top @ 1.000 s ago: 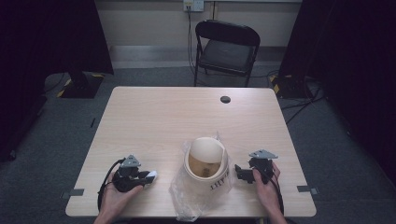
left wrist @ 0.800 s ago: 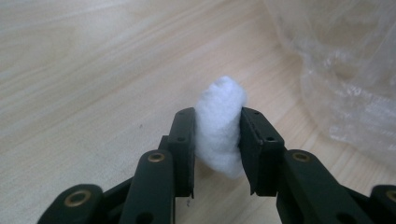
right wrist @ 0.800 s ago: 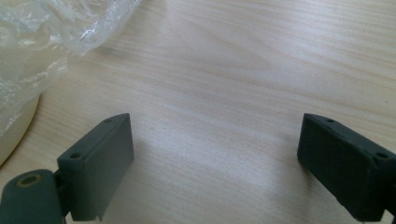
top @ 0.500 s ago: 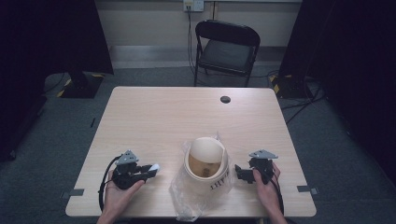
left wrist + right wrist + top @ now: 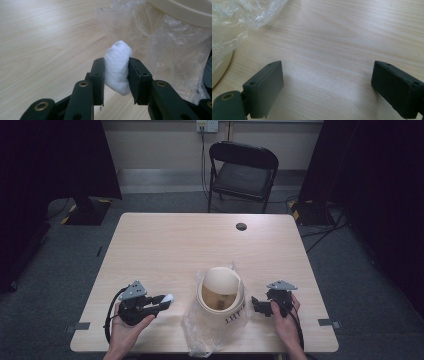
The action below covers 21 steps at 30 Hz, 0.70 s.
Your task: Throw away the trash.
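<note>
The lettering on the cream bucket (image 5: pixel 220 295) is too small for you to read from the high view, and what lies in its brownish bottom is unclear. Your forearms are cut off at the lower edge there.

Your left gripper (image 5: pixel 116 72) pinches a white cotton wad (image 5: pixel 117 66) between its jaws; the wad bulges above and below the pads. From above, that gripper (image 5: pixel 162 301) sits left of the bucket, the wad (image 5: pixel 168 297) a pale speck at its tip, pointing toward the bucket.

Your right gripper (image 5: pixel 325 87) has its jaws spread wide, holding nothing, over bare wooden table (image 5: pixel 342 37). In the high view it (image 5: pixel 260 306) rests just right of the bucket.

The left gripper view shows the crinkled clear plastic bag (image 5: pixel 160 47) around the bucket's base up close; from above the bag (image 5: pixel 200 335) is only a hazy film. A small dark disc (image 5: pixel 241 226) lies well beyond the bucket, with a black folding chair (image 5: pixel 242 170) past the table.
</note>
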Each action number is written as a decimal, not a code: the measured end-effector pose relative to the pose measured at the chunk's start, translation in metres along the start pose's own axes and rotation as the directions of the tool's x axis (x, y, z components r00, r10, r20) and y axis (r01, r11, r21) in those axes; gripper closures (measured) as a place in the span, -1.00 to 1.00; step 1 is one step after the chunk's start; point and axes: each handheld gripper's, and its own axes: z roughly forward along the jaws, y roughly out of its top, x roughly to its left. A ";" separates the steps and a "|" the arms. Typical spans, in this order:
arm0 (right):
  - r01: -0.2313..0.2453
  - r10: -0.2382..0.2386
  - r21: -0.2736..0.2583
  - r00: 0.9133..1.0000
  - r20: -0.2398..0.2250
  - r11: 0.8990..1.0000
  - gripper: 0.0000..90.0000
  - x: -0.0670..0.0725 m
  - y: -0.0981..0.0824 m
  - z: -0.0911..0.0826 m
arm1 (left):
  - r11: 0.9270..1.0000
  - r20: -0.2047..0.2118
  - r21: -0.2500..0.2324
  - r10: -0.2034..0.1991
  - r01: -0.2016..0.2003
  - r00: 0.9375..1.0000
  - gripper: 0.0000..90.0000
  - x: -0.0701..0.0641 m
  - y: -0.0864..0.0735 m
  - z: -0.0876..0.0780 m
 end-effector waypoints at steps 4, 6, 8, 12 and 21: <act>0.000 0.000 0.000 1.000 -0.001 1.000 -0.78 0.000 0.000 0.000 | 1.000 0.031 -0.016 -0.011 0.012 0.999 0.50 -0.009 0.003 -0.002; 0.000 0.000 0.000 1.000 0.000 1.000 -0.78 0.000 0.000 0.000 | 1.000 0.035 -0.021 -0.005 0.006 0.999 0.50 -0.013 0.005 -0.003; 0.000 0.000 0.000 1.000 0.000 1.000 -0.78 0.000 0.000 0.000 | 1.000 0.016 -0.021 0.016 -0.016 1.000 0.50 -0.018 0.007 -0.005; 0.000 0.000 0.000 1.000 0.000 1.000 -0.78 0.000 0.000 0.000 | 0.999 0.029 -0.040 0.022 -0.021 0.999 0.50 -0.024 0.011 -0.009; 0.000 0.000 0.000 1.000 0.000 1.000 -0.78 0.000 0.000 0.000 | 0.994 0.045 -0.088 0.065 -0.061 0.997 0.49 -0.037 0.026 -0.021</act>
